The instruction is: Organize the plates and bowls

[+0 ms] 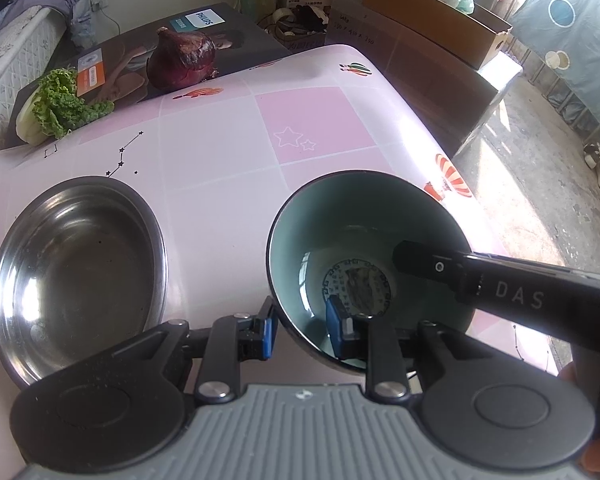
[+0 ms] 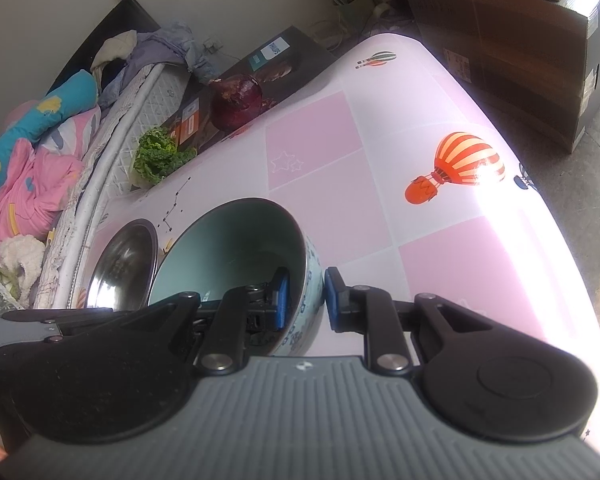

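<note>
Item 1, nearest: left gripper (image 1: 300, 330), jaws narrow, pinching near rim of ceramic bowl (image 1: 364, 256), one pad outside, one inside. Item 2: right gripper (image 2: 304, 298), jaws likewise narrow, clamped on the bowl's opposite wall, one pad in, one out. We hold the bowl w/ both, slightly tilted, low over the table (image 1: 220, 144) or just touching it; cannot tell which. Item 3: steel bowl (image 1: 80, 276), empty, just beside on the left, approx. rim to rim.

Handling note, our judgement: we probably nest ceramic into steel. We lift both sides together, keep it level, clear the steel rim before lowering, then release both grips once it sits. Glazed wall looks slippery, so no twisting.

Misc: onion (image 1: 184, 56), lettuce (image 1: 60, 108) at far edge, well apart.
</note>
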{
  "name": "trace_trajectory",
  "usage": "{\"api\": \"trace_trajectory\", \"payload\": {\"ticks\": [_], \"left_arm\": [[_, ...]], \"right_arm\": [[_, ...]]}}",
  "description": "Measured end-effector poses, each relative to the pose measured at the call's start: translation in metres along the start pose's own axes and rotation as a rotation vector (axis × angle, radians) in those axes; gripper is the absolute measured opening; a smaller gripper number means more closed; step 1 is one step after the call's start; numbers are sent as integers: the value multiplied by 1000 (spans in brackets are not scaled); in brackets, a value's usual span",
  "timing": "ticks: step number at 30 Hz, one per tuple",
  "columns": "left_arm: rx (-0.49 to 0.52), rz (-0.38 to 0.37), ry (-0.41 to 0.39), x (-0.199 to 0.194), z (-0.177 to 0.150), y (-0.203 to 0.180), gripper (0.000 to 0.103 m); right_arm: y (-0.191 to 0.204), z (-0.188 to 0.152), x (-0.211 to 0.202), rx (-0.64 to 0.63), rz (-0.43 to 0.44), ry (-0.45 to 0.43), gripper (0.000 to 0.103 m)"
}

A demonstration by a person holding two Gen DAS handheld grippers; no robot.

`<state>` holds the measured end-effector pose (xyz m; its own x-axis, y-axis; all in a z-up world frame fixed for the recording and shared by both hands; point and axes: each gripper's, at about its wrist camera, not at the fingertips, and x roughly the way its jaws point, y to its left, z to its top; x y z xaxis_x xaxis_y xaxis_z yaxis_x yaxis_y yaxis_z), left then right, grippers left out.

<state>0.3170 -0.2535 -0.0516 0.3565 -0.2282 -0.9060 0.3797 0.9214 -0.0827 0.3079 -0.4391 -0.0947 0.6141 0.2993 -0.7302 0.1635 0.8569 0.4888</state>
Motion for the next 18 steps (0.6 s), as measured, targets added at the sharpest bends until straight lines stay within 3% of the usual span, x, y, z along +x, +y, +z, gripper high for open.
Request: {"api": "trace_trajectory", "payload": {"ticks": [18], "left_arm": [[0,-8,4,1,-3,-1,26]], "right_arm": [[-2,0,-6,1,-6,-1,18]]}}
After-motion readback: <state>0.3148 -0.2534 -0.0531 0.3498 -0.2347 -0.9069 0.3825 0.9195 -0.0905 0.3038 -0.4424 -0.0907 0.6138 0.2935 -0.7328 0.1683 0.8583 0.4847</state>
